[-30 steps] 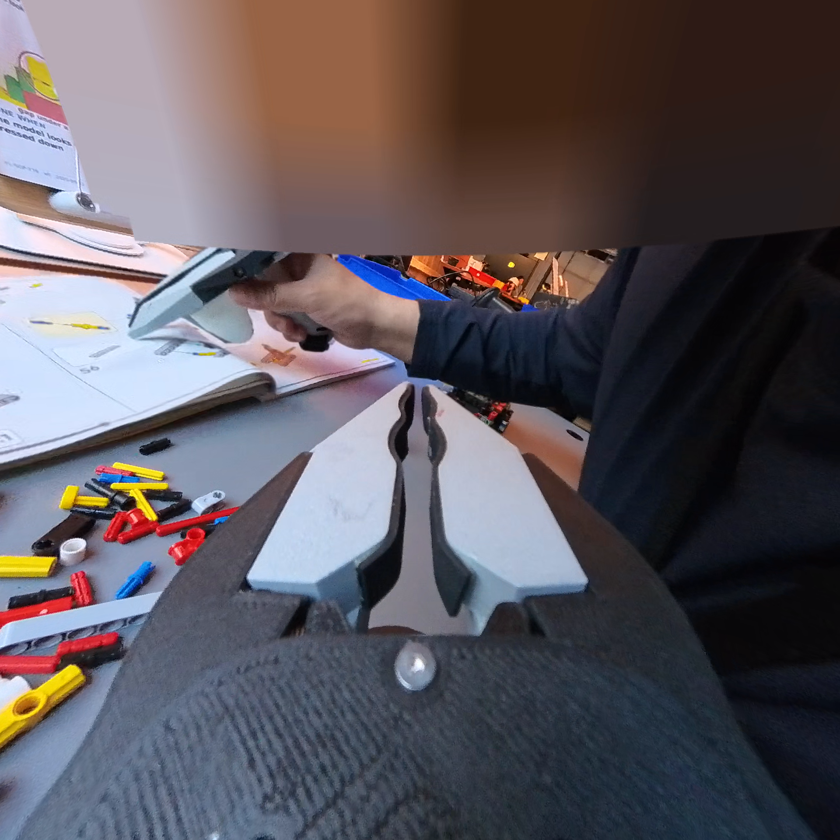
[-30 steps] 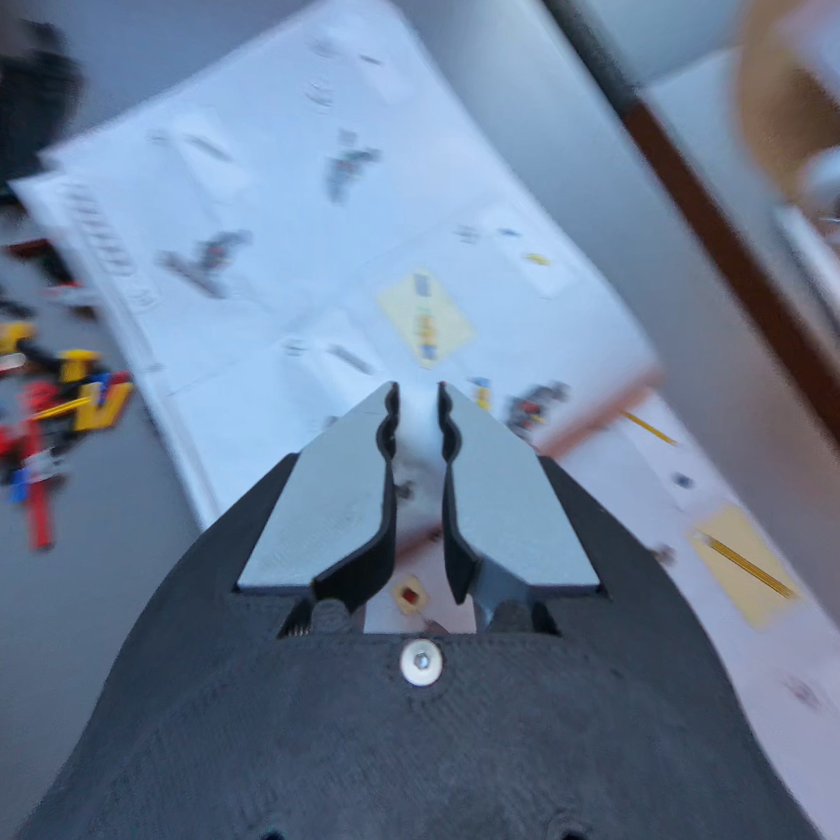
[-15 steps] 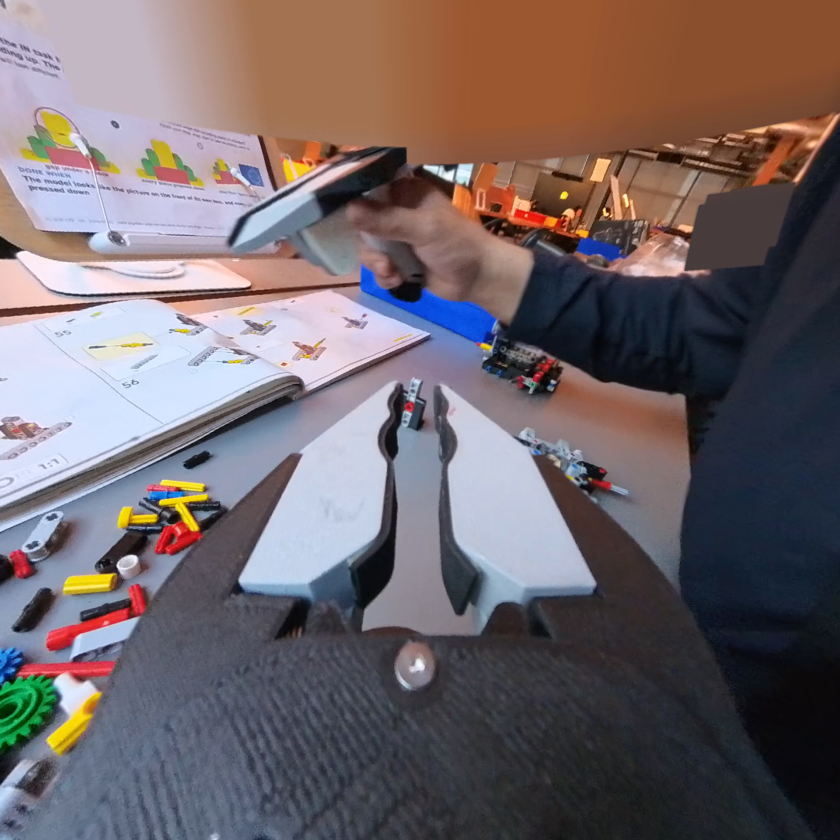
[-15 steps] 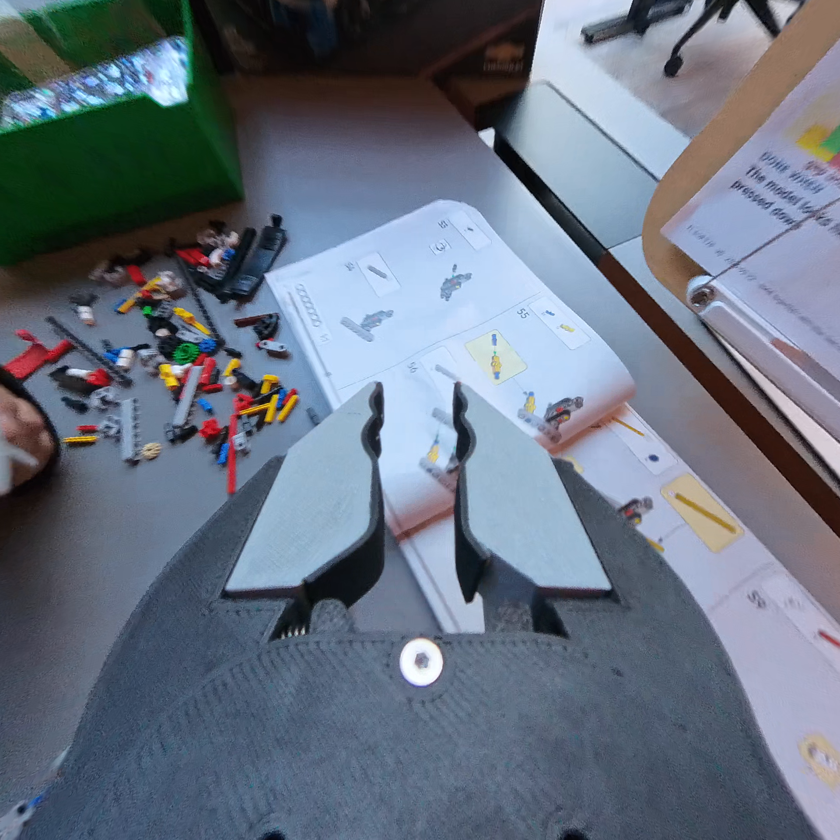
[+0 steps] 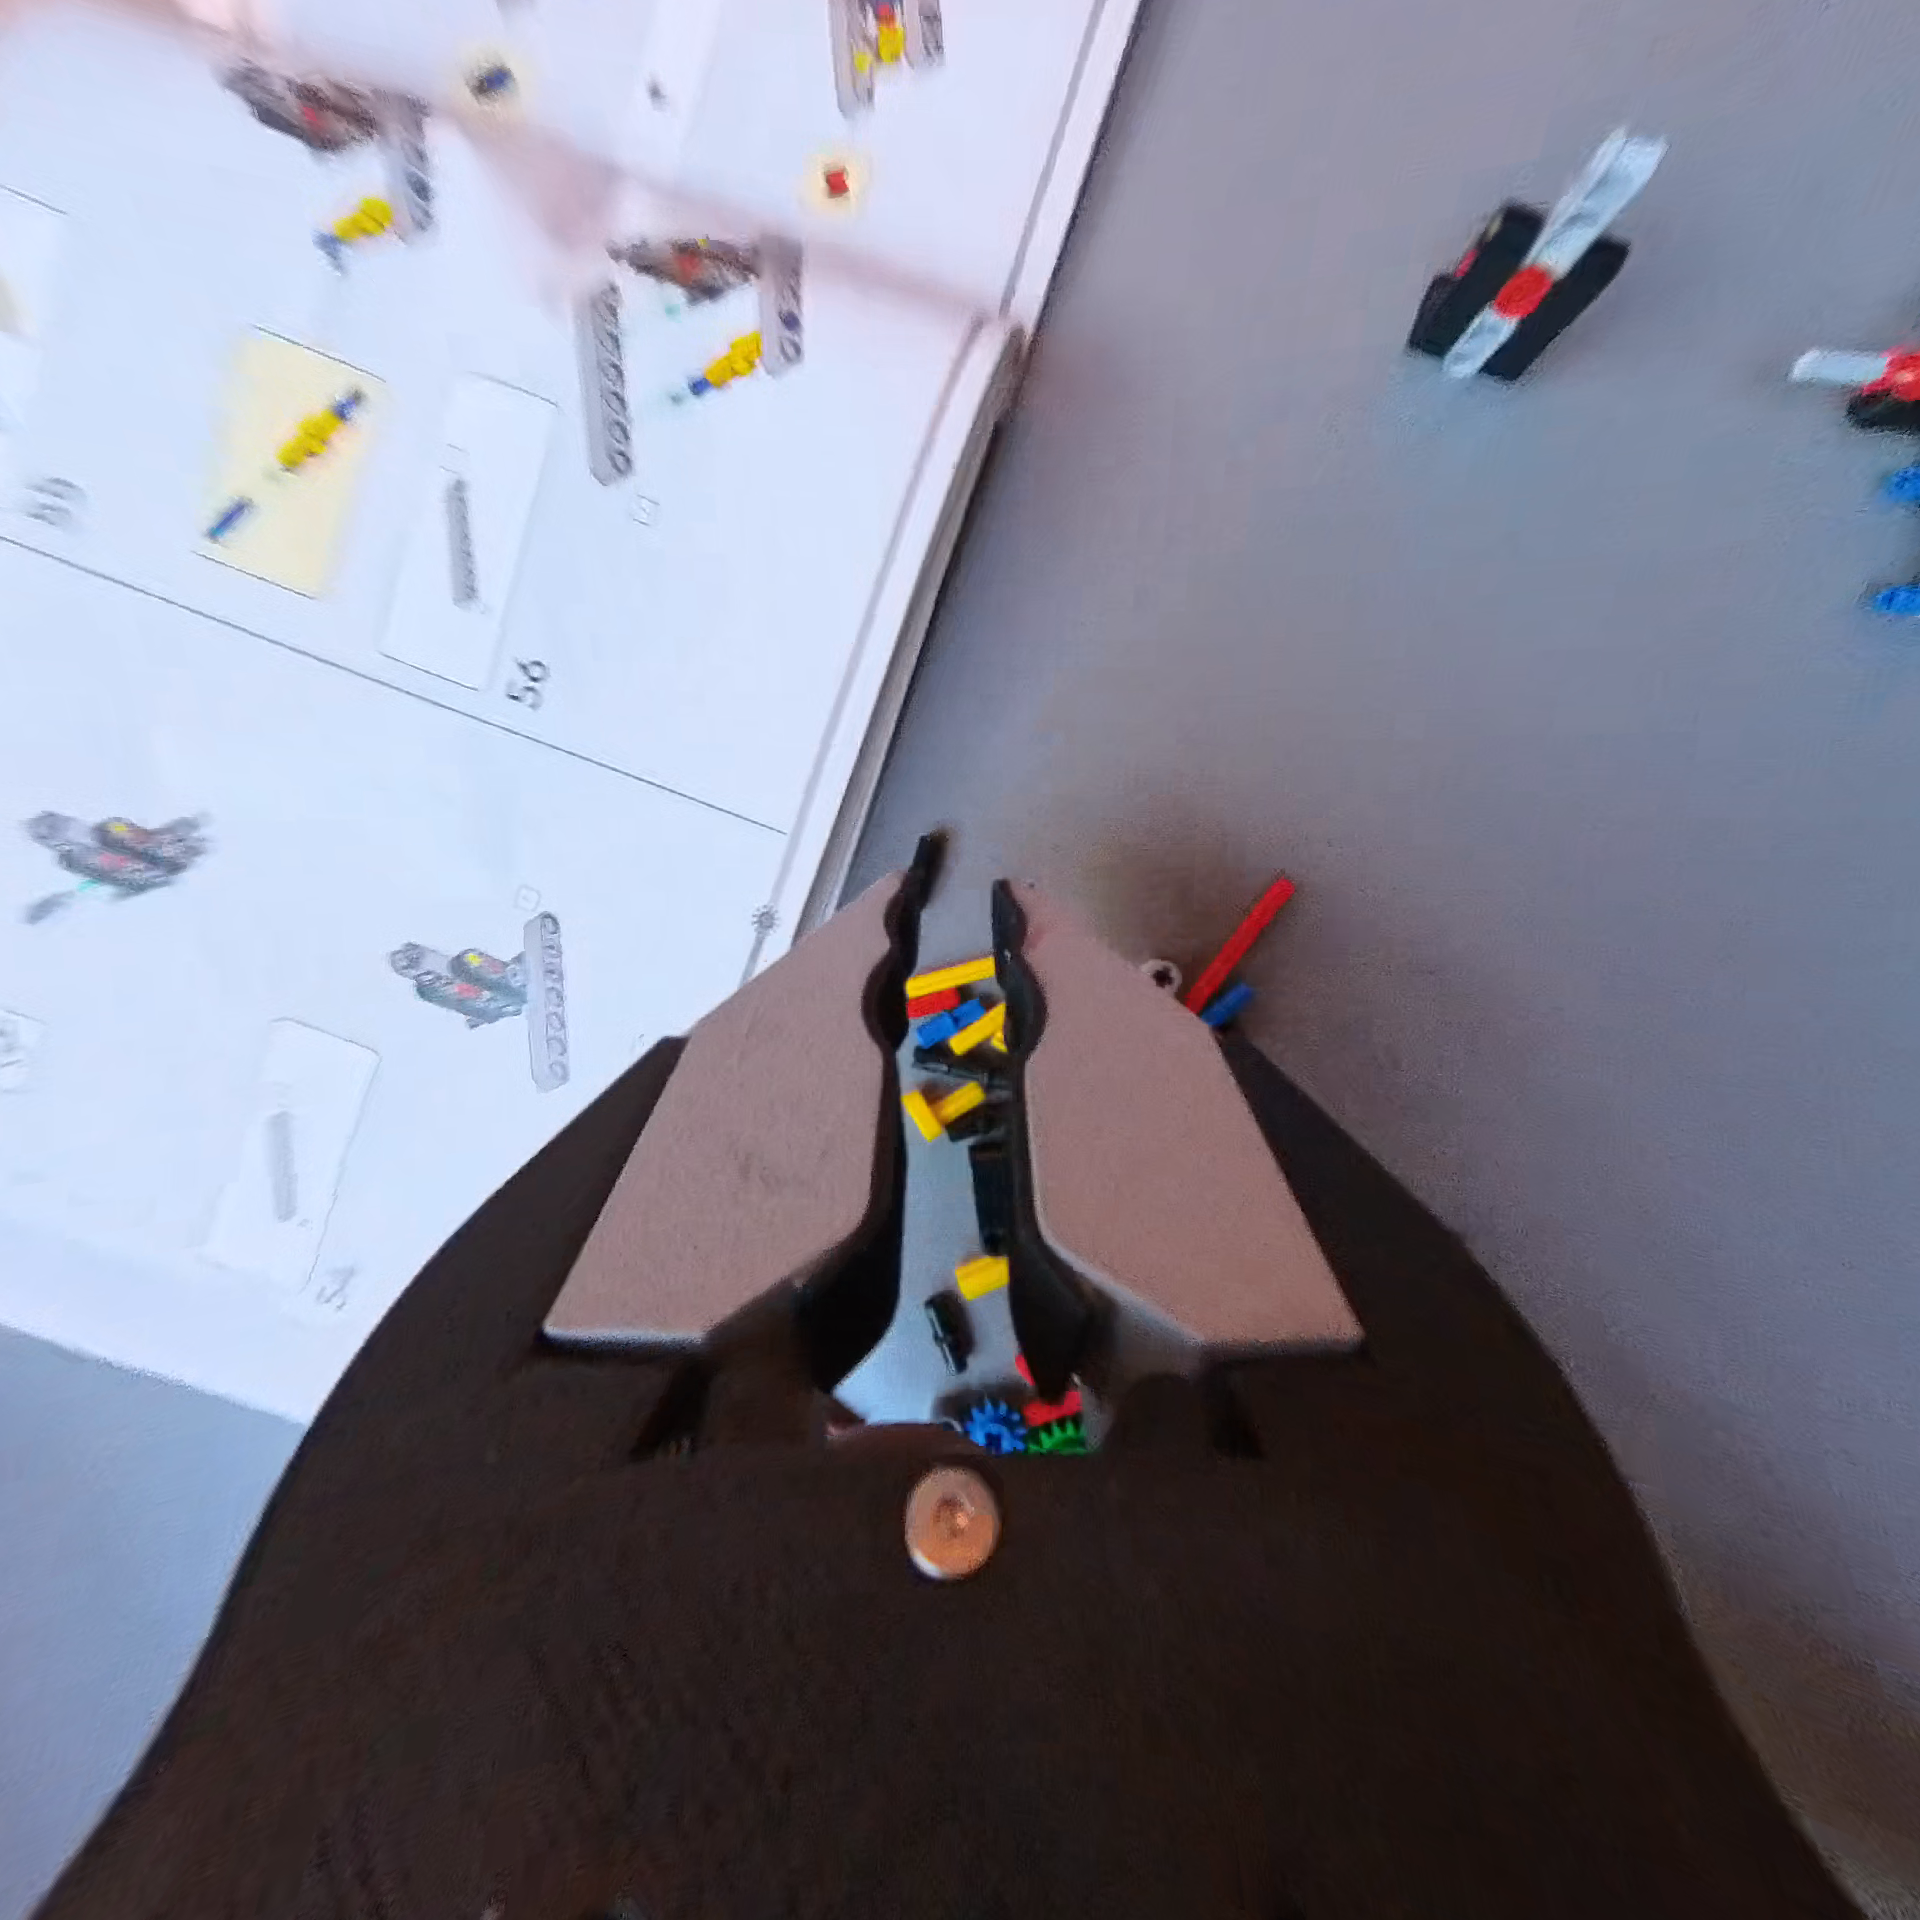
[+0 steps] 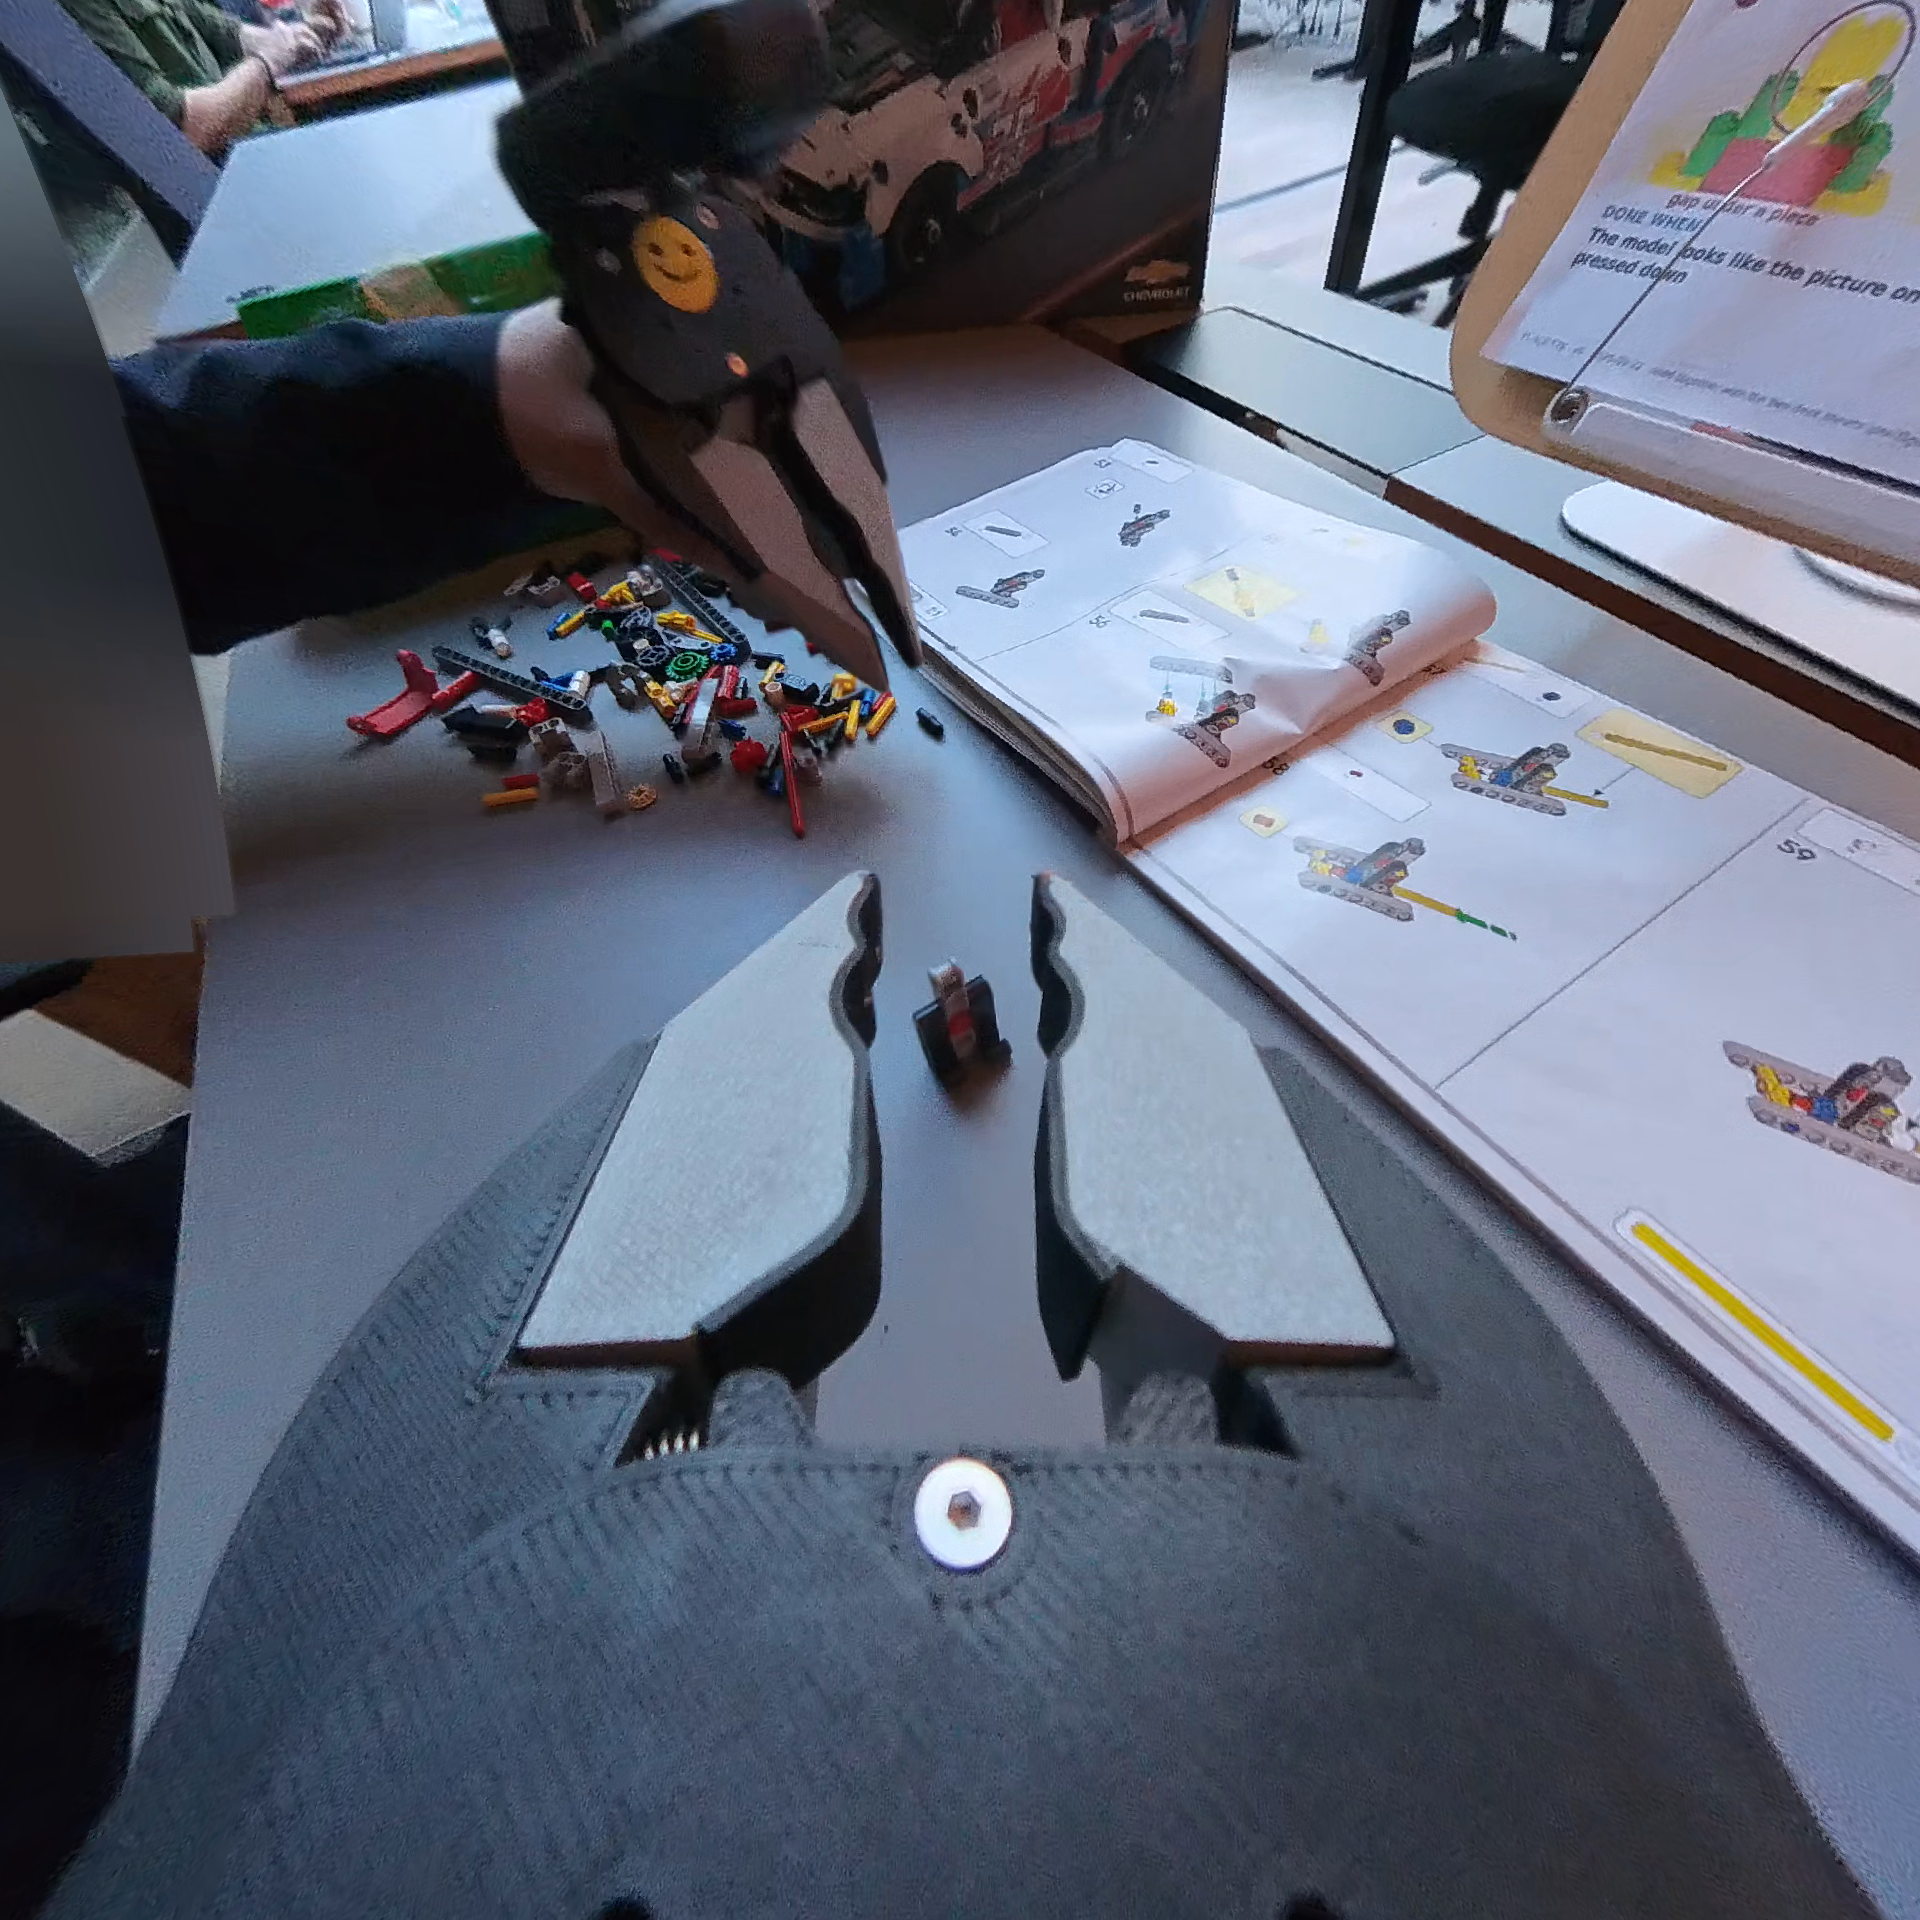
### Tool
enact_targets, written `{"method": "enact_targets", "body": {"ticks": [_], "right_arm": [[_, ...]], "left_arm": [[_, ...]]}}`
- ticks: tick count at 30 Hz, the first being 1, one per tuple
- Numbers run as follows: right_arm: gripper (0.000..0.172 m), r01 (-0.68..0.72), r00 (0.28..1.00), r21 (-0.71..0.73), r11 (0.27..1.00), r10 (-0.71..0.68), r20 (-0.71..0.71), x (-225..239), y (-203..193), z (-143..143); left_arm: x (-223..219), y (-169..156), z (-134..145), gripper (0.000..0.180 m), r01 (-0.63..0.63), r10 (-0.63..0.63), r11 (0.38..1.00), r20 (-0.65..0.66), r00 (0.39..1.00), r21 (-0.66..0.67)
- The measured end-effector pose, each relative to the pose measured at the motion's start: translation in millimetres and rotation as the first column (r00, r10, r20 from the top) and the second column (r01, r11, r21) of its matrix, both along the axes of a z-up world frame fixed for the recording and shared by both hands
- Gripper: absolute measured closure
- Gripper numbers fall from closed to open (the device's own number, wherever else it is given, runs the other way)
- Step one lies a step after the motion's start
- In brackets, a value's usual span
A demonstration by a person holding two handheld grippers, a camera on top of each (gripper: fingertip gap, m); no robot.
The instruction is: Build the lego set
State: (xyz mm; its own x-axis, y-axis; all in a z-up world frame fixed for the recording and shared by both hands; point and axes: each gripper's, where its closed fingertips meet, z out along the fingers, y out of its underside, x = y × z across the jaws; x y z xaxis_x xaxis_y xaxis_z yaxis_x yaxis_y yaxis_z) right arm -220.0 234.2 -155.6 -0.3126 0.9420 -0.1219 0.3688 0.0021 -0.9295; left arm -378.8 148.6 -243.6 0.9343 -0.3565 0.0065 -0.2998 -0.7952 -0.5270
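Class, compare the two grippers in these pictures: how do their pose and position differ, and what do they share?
The left gripper points steeply down over the pile of loose pieces; the right gripper lies low toward a small black assembly on the table. Right jaws stand wider. Both are open, gripping nothing.

a grey tabletop (image 6: 436, 997) carries an open instruction booklet (image 6: 1351, 748) on its right side, a scattered heap of small coloured building pieces (image 6: 665, 707) beside the booklet, and one small black, grey and red assembly (image 6: 961, 1023) standing apart from the heap.
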Motion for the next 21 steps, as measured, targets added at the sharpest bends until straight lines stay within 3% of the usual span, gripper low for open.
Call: {"method": "enact_targets", "body": {"ticks": [10, 19, 21], "right_arm": [[0.149, 0.007, 0.999, 0.050, 0.999, -0.005, -0.046, 31, 16, -5], [0.152, 0.017, 0.999, 0.084, 0.996, -0.013, -0.052, 36, 23, -12], [0.153, 0.024, 0.998, 0.104, 0.994, -0.017, -0.063, 36, 23, -13]], "left_arm": [[-1, 11, -21, 0.180, 0.008, -0.013, 0.993, -0.037, 0.999, -0.122], [86, 46, -22, 0.180, 0.135, -0.130, 0.988, 0.062, 0.990, -0.076], [91, 45, -23, 0.168, 0.141, -0.137, 0.986, 0.054, 0.989, -0.090]]}}
